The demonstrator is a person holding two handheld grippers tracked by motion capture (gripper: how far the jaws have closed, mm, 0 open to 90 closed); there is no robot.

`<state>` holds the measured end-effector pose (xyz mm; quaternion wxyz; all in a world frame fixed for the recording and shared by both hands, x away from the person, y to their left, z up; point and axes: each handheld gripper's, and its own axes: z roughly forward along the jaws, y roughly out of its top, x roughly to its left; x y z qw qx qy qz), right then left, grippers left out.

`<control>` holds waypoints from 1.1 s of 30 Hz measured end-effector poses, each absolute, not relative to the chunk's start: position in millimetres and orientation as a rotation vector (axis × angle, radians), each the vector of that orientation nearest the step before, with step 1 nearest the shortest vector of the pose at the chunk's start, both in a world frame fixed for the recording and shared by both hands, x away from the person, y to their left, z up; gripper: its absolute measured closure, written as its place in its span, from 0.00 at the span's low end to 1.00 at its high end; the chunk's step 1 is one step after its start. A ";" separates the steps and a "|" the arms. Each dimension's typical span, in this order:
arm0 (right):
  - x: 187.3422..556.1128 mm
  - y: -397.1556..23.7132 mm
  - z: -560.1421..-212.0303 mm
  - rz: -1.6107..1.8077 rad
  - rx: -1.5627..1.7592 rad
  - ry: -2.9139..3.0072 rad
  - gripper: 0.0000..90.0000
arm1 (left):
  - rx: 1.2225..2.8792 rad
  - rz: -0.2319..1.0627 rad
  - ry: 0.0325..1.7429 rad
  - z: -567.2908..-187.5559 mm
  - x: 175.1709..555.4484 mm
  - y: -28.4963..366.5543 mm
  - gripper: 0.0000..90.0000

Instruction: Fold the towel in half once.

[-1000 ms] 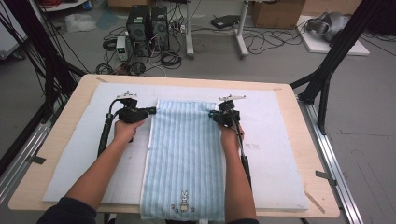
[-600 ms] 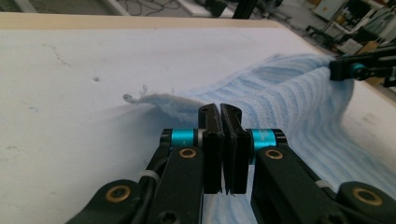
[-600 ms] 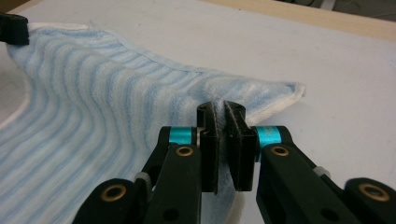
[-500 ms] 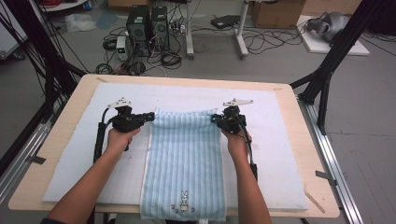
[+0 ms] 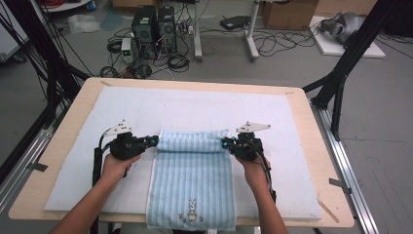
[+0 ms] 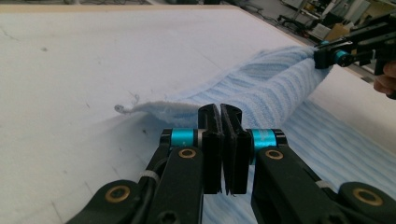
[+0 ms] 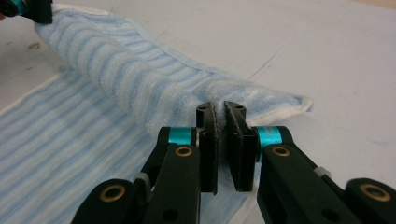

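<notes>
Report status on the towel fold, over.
Left gripper and right gripper both shut on the blue striped towel, one at each end of its far edge. That edge lifted, folded toward the person. White mat unobstructed.

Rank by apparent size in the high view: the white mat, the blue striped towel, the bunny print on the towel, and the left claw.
1. white mat
2. blue striped towel
3. left claw, with the body behind it
4. bunny print

The last two look close in size; the claw's edges are dark and blurred, so that order is unsure.
</notes>
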<state>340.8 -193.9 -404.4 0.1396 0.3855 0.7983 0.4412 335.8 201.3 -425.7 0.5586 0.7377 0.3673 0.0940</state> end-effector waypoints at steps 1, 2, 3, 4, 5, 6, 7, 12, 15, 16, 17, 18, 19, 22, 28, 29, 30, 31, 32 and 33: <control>336.7 -194.3 -405.4 1.278 1.109 2.306 0.93 | 1.751 0.224 0.855 -427.2 332.1 201.3 0.96; 332.8 -194.4 -406.9 1.274 1.106 2.312 0.93 | 1.761 0.220 0.848 -429.0 328.7 201.3 0.96; 329.3 -194.3 -408.9 1.264 1.104 2.322 0.93 | 1.773 0.217 0.840 -430.6 325.5 201.1 0.96; 325.4 -194.1 -411.2 1.255 1.101 2.329 0.93 | 1.784 0.220 0.830 -431.9 322.7 201.4 0.96; 321.3 -194.1 -413.8 1.256 1.101 2.333 0.93 | 1.786 0.218 0.829 -433.1 320.1 201.5 0.96; 317.5 -194.3 -416.7 1.264 1.103 2.330 0.93 | 1.785 0.213 0.826 -434.0 318.1 202.1 0.96; 314.0 -194.7 -419.2 1.270 1.111 2.330 0.93 | 1.786 0.209 0.824 -435.2 316.4 202.5 0.96; 307.8 -196.7 -426.1 1.264 1.129 2.336 0.93 | 1.808 0.197 0.825 -442.6 311.2 201.0 0.96; 307.6 -196.5 -426.5 1.260 1.135 2.332 0.89 | 1.808 0.185 0.898 -445.5 314.4 202.7 0.76; 307.9 -196.9 -426.7 1.257 1.137 2.329 0.85 | 1.805 0.175 0.932 -446.0 316.8 203.9 0.64; 308.0 -197.5 -426.5 1.259 1.146 2.324 0.81 | 1.801 0.170 0.954 -446.5 319.1 205.9 0.58; 308.2 -198.5 -426.2 1.264 1.155 2.310 0.76 | 1.796 0.174 0.972 -446.6 321.3 207.9 0.54; 308.2 -199.7 -425.1 1.268 1.161 2.294 0.72 | 1.791 0.179 0.986 -446.5 323.7 210.0 0.51; 309.0 -203.2 -417.7 1.281 1.186 2.237 0.63 | 1.752 0.197 1.014 -444.3 330.4 214.8 0.47; 329.9 -205.6 -406.7 1.195 1.244 2.206 0.57 | 1.732 0.211 1.037 -436.7 352.6 214.2 0.46; 334.2 -205.6 -406.4 1.187 1.260 2.201 0.55 | 1.736 0.208 1.045 -435.9 356.1 213.2 0.46; 338.2 -205.1 -406.6 1.177 1.282 2.189 0.53 | 1.736 0.205 1.048 -434.9 358.9 211.8 0.46; 341.5 -204.2 -407.0 1.162 1.292 2.190 0.53 | 1.735 0.210 1.042 -434.2 360.9 210.1 0.46; 344.9 -203.1 -407.9 1.148 1.299 2.199 0.52 | 1.733 0.210 1.041 -433.7 362.9 208.4 0.46; 348.2 -201.7 -409.3 1.134 1.308 2.205 0.51 | 1.742 0.208 1.041 -433.3 365.5 206.4 0.46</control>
